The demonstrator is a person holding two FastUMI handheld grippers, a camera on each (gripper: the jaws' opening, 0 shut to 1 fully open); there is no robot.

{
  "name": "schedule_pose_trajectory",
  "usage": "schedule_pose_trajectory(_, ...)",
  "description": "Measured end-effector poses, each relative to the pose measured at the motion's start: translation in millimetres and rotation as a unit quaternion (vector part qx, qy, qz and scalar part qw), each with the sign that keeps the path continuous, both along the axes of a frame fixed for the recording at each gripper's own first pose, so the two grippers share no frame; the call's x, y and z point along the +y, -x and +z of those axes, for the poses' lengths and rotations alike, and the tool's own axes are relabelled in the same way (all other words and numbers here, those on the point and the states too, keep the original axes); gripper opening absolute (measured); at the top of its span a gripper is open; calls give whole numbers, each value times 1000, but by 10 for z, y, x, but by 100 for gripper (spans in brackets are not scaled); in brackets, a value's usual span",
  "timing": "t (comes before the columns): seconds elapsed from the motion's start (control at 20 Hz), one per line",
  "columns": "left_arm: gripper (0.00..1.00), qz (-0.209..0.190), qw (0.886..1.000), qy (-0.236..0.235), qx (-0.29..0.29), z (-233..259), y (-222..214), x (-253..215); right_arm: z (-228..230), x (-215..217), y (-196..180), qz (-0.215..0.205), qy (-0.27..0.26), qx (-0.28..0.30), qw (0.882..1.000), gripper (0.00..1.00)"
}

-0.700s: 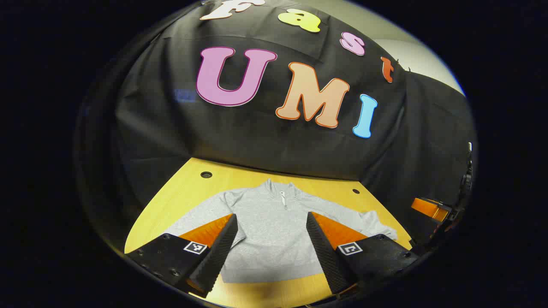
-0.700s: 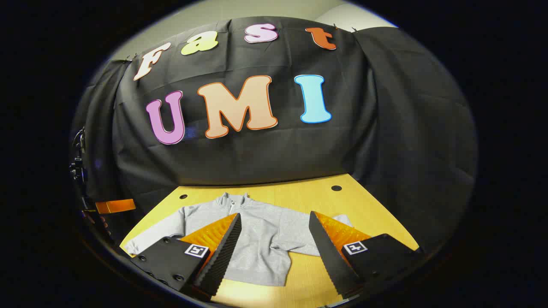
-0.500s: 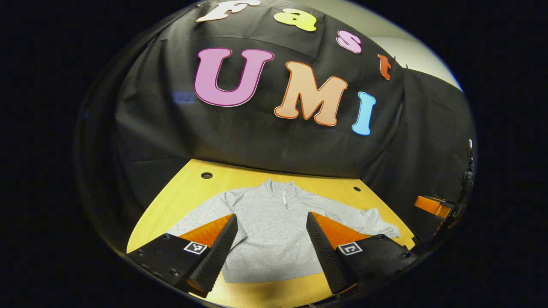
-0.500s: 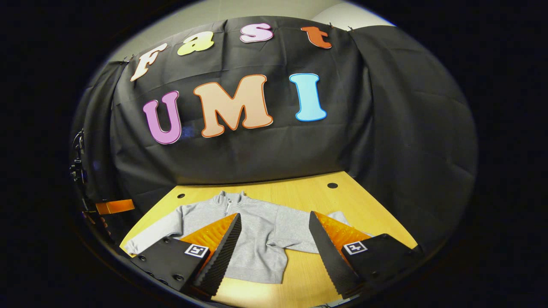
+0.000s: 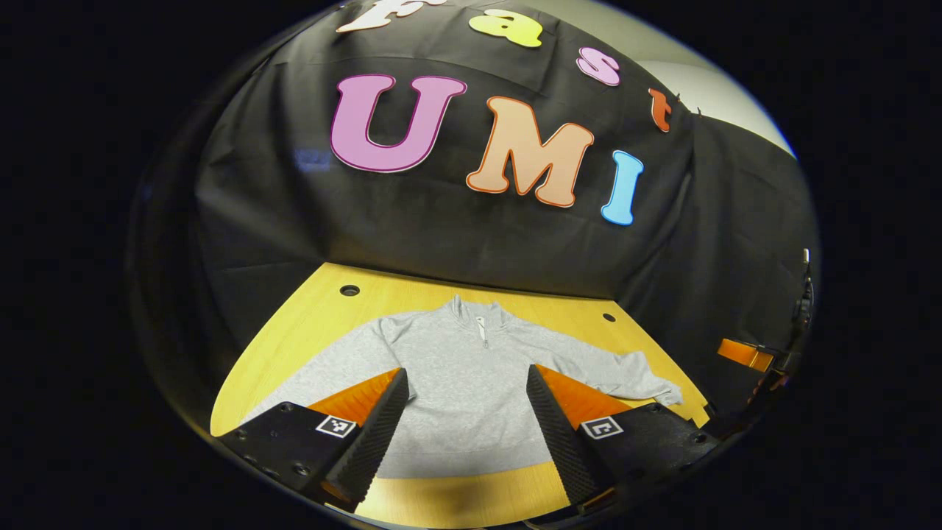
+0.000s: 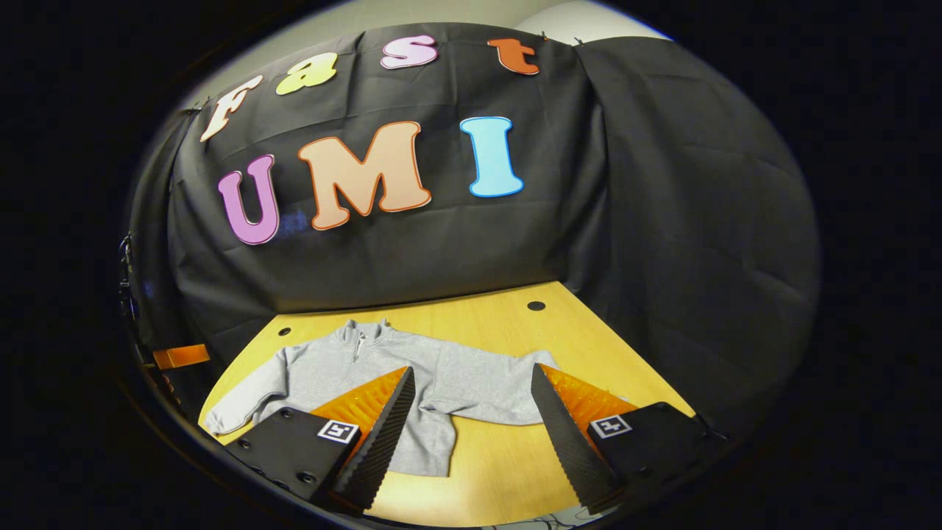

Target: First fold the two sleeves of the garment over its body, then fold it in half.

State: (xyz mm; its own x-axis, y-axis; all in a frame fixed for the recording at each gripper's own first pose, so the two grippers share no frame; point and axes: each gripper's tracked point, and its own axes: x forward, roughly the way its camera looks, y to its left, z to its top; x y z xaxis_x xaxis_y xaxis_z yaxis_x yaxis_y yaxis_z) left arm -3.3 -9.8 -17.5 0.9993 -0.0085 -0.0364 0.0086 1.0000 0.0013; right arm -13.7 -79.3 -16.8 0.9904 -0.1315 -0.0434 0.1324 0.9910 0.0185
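Sweater (image 5: 464, 383) flat on table (image 5: 309, 324), sleeves unfolded | left gripper (image 5: 467, 419) spread, empty, aimed at its body, 12 o'clock | right gripper (image 6: 471, 423) spread, empty, just swung right: sleeve (image 6: 486, 390) now between fingers | sleeve grab probably next

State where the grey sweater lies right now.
In both gripper views the sweater lies flat on the wooden table, collar toward the black cloth wall, sleeves spread.

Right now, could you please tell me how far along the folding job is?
Nothing is folded yet: the grey garment lies flat on the table, both sleeves spread out. Both tongs, left and right, are open above it, holding nothing. Both sleeve folds and the halving fold remain.
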Motion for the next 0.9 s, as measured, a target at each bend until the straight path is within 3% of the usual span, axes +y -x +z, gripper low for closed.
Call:
schedule_pose_trajectory(0.1, 94, 2, 1000, 3, 3, -9, -13, -11, -42, -210, -3, -19, 1, 7, 1000, 95)
schedule_pose_trajectory(0.55, 94, 22, 1000, -7, 12, -95, 28, -39, -474, -1256, -228, -61, -9, 78, 995, 98)
schedule_pose_trajectory(0.6, 94, 24, 1000, -9, 14, -105, 42, -48, -569, -1386, -281, -65, -6, 90, 994, 94)
schedule_pose_trajectory(0.65, 94, 27, 999, -11, 16, -110, 47, -64, -653, -1500, -328, -66, -4, 103, 993, 98)
schedule_pose_trajectory(0.8, 94, 33, 999, -11, 22, -181, 63, -126, -977, -1800, -488, -67, 6, 145, 987, 95)
schedule_pose_trajectory(0.9, 94, 36, 999, -11, 25, -227, 73, -178, -1192, -1935, -597, -61, 7, 171, 983, 98)
